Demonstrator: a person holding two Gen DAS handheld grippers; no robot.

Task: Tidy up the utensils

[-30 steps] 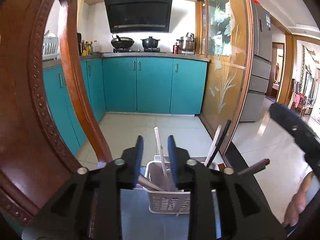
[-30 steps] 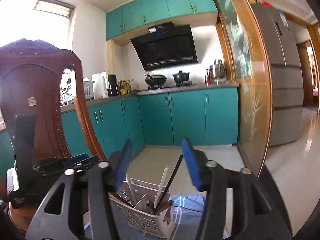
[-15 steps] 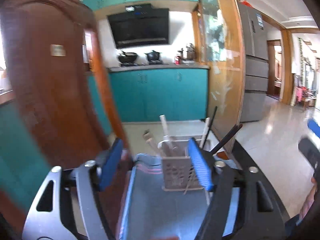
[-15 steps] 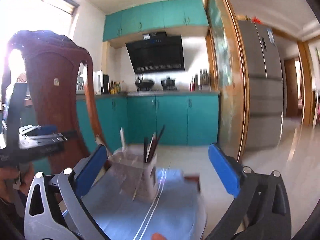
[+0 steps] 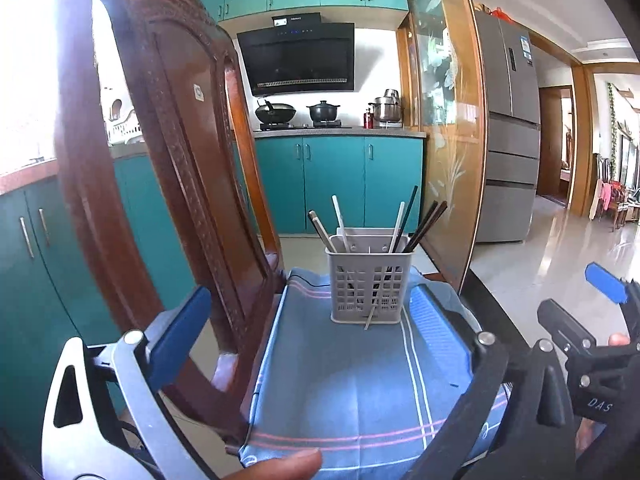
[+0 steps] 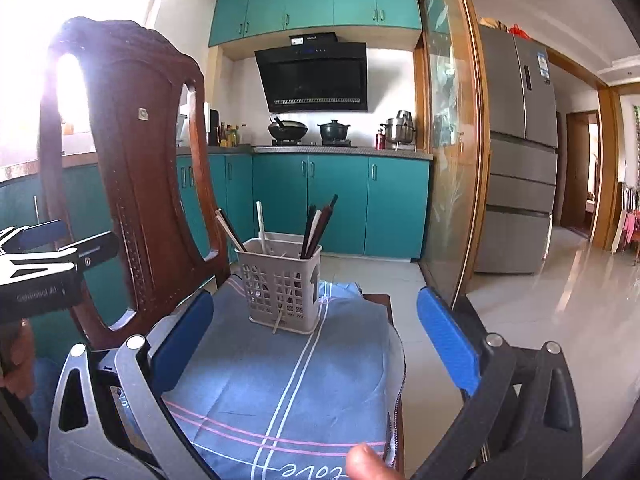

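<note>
A grey slotted utensil basket [image 5: 369, 284] stands upright on a blue striped cloth [image 5: 352, 380]; it also shows in the right wrist view [image 6: 280, 284]. Several chopsticks [image 5: 424, 226], white, dark and brown, stand in it, also seen in the right wrist view [image 6: 316, 226]. One light stick pokes out low through the basket's front. My left gripper [image 5: 312, 332] is open and empty, well back from the basket. My right gripper [image 6: 316, 340] is open and empty, also back from it, and it shows at the right edge of the left wrist view [image 5: 592, 312].
A carved wooden chair back [image 5: 168, 184] stands close on the left, and also in the right wrist view [image 6: 132, 184]. The cloth covers a small table with its edge [image 6: 380, 300] near. A glass-panelled wooden partition [image 5: 448, 140] stands right. Teal cabinets and tiled floor lie beyond.
Both grippers opened wide and pulled back from the basket. The left, nearly shut over the basket a second ago, is now farther away. The basket stands upright on the cloth.
</note>
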